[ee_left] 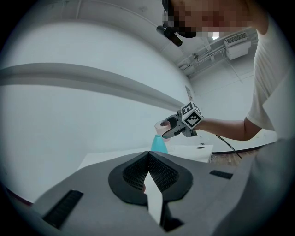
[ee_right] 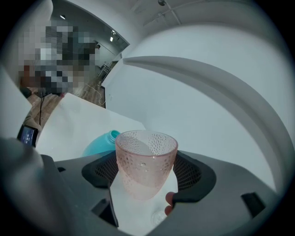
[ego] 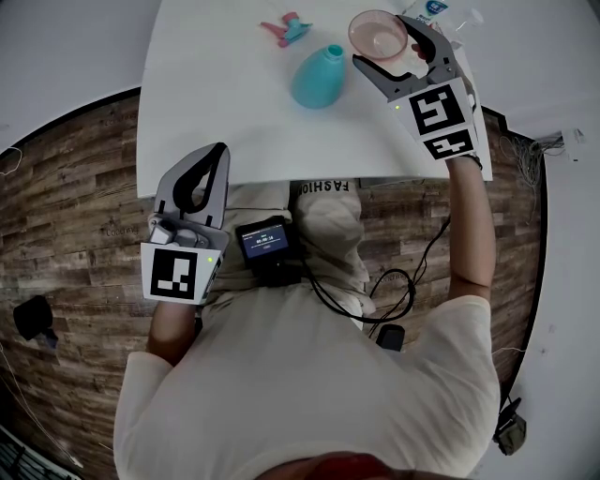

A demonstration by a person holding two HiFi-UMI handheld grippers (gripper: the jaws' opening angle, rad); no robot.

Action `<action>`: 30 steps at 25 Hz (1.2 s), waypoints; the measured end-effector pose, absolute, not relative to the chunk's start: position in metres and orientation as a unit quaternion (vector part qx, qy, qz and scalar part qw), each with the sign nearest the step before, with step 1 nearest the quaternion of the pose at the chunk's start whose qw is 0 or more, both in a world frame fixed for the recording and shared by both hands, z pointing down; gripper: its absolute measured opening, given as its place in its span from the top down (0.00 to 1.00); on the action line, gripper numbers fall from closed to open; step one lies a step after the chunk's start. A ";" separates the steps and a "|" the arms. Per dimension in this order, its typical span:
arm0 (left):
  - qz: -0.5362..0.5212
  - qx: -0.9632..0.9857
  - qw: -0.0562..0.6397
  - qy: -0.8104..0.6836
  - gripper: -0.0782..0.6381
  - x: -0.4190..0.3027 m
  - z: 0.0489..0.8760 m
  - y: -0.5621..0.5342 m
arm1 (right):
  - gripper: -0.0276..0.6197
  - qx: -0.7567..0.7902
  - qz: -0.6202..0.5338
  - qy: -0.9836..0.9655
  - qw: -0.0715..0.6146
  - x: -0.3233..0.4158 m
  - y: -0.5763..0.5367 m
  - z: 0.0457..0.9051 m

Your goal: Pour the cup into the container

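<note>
Shoulders and a pale T-shirt filled the near part of the head view, with a small lit screen at the waist and a dark cable trailing from it over the wood-plank floor.

Just ahead, at the person's left, the left hand-held gripper hung at the near edge of the white counter. Its jaws were closed tip to tip and held nothing; the left gripper view showed only a thin wedge of counter below the meeting point.

Farther in on the counter stood the teal container, a squat bottle with a narrow open neck, upright.

Beyond it and to its right, the right hand-held gripper was clamped on the cup, a clear pink tumbler with a dimpled wall. One jaw pressed each side, and the cup sat upright, mouth up. In the left gripper view it was raised off the counter, higher than the container's neck and close beside it.

At the far edge lay a small pink and teal object, and a clear item showed behind the right hand-held gripper, too cropped to identify.
</note>
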State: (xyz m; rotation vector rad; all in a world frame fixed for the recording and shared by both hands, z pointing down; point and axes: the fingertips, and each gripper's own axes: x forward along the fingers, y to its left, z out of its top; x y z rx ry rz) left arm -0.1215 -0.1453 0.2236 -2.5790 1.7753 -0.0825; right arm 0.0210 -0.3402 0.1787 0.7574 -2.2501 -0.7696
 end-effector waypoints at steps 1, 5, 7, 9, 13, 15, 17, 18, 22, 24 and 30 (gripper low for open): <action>-0.027 -0.823 0.005 0.567 0.88 -0.121 0.224 -0.145 | 0.38 0.288 -0.294 -0.854 0.318 0.021 -0.341 0.178; -0.027 -0.823 0.004 0.568 0.88 -0.121 0.225 -0.145 | 0.38 0.289 -0.302 -0.850 0.322 0.020 -0.342 0.176; -0.027 -0.822 0.003 0.569 0.88 -0.122 0.225 -0.145 | 0.38 0.289 -0.307 -0.846 0.325 0.019 -0.342 0.175; -0.028 -0.822 0.003 0.569 0.88 -0.123 0.225 -0.144 | 0.38 0.289 -0.313 -0.843 0.329 0.017 -0.341 0.174; -0.028 -0.822 0.003 0.569 0.88 -0.123 0.225 -0.143 | 0.38 0.291 -0.325 -0.835 0.335 0.015 -0.342 0.173; -0.029 -0.821 0.002 0.570 0.88 -0.124 0.226 -0.143 | 0.38 0.292 -0.329 -0.832 0.338 0.014 -0.343 0.173; -0.029 -0.821 0.001 0.570 0.88 -0.124 0.226 -0.143 | 0.38 0.294 -0.336 -0.827 0.342 0.014 -0.344 0.173; -0.029 -0.821 0.001 0.570 0.88 -0.124 0.226 -0.143 | 0.38 0.295 -0.339 -0.824 0.344 0.014 -0.344 0.172; -0.029 -0.821 0.000 0.570 0.88 -0.125 0.227 -0.142 | 0.38 0.298 -0.350 -0.817 0.349 0.013 -0.345 0.171; -0.029 -0.821 -0.001 0.571 0.88 -0.126 0.228 -0.142 | 0.38 0.298 -0.355 -0.814 0.351 0.012 -0.345 0.171; -0.028 -0.820 0.005 0.571 0.88 -0.128 0.227 -0.141 | 0.38 0.303 -0.370 -0.802 0.359 0.011 -0.344 0.168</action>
